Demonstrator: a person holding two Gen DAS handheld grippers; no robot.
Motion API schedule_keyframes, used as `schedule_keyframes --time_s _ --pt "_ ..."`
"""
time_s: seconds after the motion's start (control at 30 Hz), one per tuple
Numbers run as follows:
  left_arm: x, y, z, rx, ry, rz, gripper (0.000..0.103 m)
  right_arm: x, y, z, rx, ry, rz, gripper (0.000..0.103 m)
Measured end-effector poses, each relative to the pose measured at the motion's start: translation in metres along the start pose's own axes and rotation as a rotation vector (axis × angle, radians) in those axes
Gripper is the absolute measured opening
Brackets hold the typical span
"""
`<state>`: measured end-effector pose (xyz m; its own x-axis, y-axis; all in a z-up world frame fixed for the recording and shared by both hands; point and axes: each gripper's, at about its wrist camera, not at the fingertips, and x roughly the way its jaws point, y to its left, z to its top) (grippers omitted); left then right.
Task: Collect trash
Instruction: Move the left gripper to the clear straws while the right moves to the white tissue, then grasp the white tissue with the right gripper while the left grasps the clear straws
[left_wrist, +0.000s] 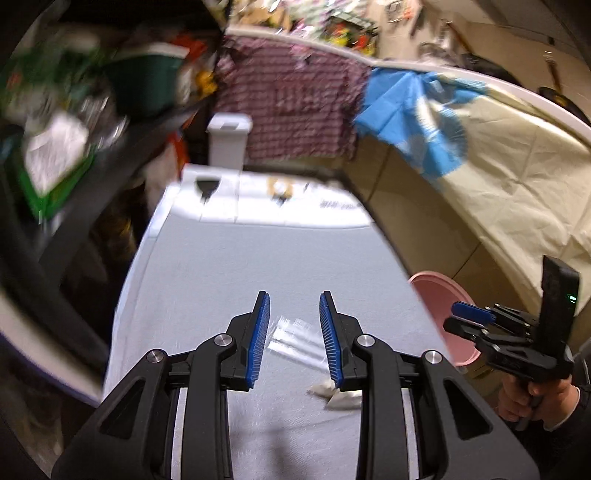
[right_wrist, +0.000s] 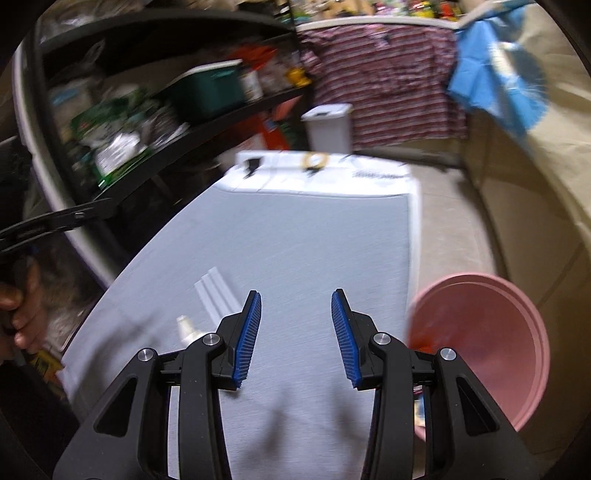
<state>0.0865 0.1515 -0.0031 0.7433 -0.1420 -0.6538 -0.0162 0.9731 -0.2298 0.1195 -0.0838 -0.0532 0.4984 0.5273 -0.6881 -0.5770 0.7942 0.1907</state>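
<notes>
Left jaws: the left gripper (left_wrist: 294, 341) was held with jaws apart and nothing between the pads; a clear wrapper (left_wrist: 293, 338) lay on the cloth under the gap.
Right jaws: the right gripper (right_wrist: 296, 338) also stood apart and empty, above bare grey cloth (right_wrist: 295, 240).
Trash: a crumpled white scrap (left_wrist: 338, 395) lay just beside the left gripper's right finger; both pieces were flat on the cloth, probably waiting to be picked.
Bin: the pink basin (right_wrist: 491, 343) stood past the table's right edge, likely as the place for trash.
Free room: the middle of the cloth was open; the dark shelf (right_wrist: 155, 122) closed the left side.
</notes>
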Motion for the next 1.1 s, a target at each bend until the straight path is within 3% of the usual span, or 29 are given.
schedule_keyframes --time_s 0.2,0.33,0.53,0.7,0.8,0.97,1.1 --pt "0.023 0.013 -0.018 0.01 0.067 -0.001 0.028 0.04 0.036 -0.015 -0.136 0.141 0.128 0.055" --pt "0.035 0.025 -0.022 -0.023 0.095 -0.019 0.028 0.06 0.046 -0.022 -0.179 0.208 0.144 0.056" --pt "0.064 0.019 -0.035 -0.024 0.195 -0.115 0.028 0.077 0.046 -0.025 -0.202 0.255 0.132 0.056" --pt "0.084 0.014 -0.042 -0.026 0.243 -0.147 0.029 0.075 0.045 -0.025 -0.216 0.258 0.158 0.023" --pt "0.095 0.016 -0.041 -0.051 0.259 -0.146 0.035 0.068 0.044 -0.024 -0.234 0.241 0.164 0.006" --pt "0.114 0.015 -0.04 -0.1 0.306 -0.144 0.044 0.053 0.027 -0.014 -0.186 0.198 0.146 0.005" --pt "0.121 0.008 -0.026 -0.088 0.275 -0.089 0.05 0.045 0.005 -0.004 -0.122 0.155 0.071 0.005"
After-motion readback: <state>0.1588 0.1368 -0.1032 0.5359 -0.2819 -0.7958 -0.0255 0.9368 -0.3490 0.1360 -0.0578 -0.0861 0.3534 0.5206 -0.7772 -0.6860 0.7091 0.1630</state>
